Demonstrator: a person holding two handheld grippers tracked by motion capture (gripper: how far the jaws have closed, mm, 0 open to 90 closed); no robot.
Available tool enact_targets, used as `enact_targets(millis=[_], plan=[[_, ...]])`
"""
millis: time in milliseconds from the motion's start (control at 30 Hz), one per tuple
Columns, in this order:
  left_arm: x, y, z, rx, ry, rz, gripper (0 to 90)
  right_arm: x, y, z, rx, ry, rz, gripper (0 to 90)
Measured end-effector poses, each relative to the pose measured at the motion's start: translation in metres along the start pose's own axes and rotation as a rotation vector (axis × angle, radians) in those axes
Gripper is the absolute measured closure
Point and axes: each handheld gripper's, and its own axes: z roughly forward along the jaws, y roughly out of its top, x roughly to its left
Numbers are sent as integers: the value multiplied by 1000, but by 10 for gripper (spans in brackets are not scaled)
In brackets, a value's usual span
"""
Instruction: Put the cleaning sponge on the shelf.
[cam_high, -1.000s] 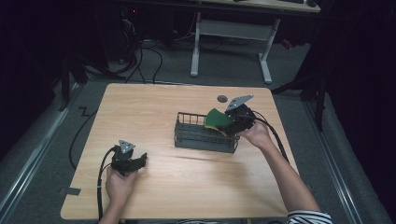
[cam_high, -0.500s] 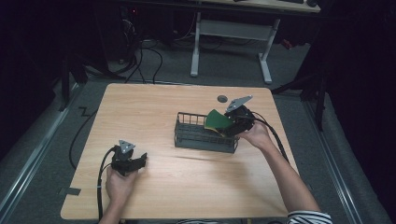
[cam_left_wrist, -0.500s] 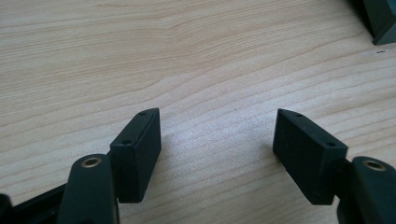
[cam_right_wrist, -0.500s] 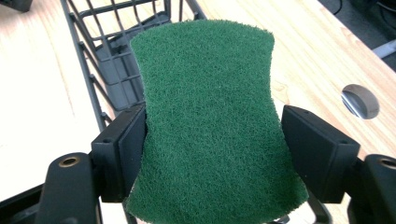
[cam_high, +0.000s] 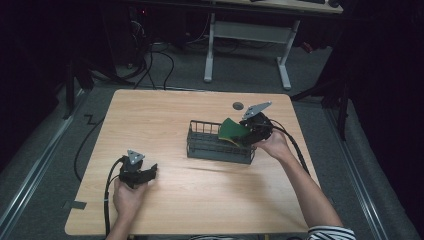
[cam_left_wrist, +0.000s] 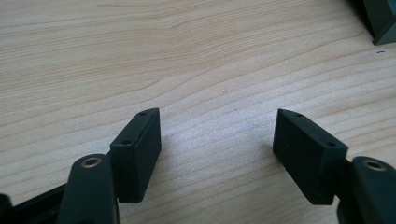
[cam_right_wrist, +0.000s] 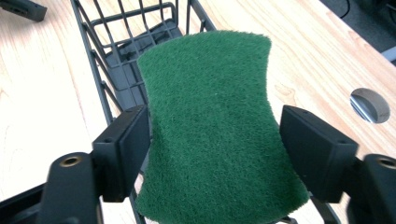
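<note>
At the right end of the black wire basket (cam_high: 220, 145), my right gripper (cam_high: 252, 131) has the green scouring sponge (cam_right_wrist: 215, 121) between its jaws. Seen from the right gripper view, the left jaw lies against the sponge's edge, while a slight gap shows at the right jaw. The jaws stand wide and have just been closing a little. Whether the pads actually press the sponge, I cannot tell. The sponge (cam_high: 231, 130) sits tilted over the basket's right end, its far end above the basket floor (cam_right_wrist: 135, 60).

My left gripper (cam_high: 137, 171) rests low over bare wooden table (cam_left_wrist: 196, 56) near the front left, well apart from the basket. Its jaws are spread wide with nothing between them. A round grommet hole (cam_high: 238, 105) lies in the tabletop just behind the basket.
</note>
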Motion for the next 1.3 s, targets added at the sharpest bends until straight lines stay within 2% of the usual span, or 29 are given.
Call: enact_targets(millis=[300,800,900,1000,1100,1233,1300], plan=[[0,0,0,0,0,0,330,1,2,5,17,-23,-24,283],[0,0,0,0,0,0,330,2,2,6,16,10,-15,264],[0,0,0,0,0,0,330,3,3,7,30,7,-20,246],[0,0,0,0,1,-1,330,3,3,6,20,9,-13,250],[0,0,0,0,0,-1,330,3,3,6,19,1,-12,282],[0,0,0,0,1,0,331,6,3,4,-3,-14,-36,384],[0,0,0,0,1,-1,331,7,4,4,-9,-17,-42,392]])
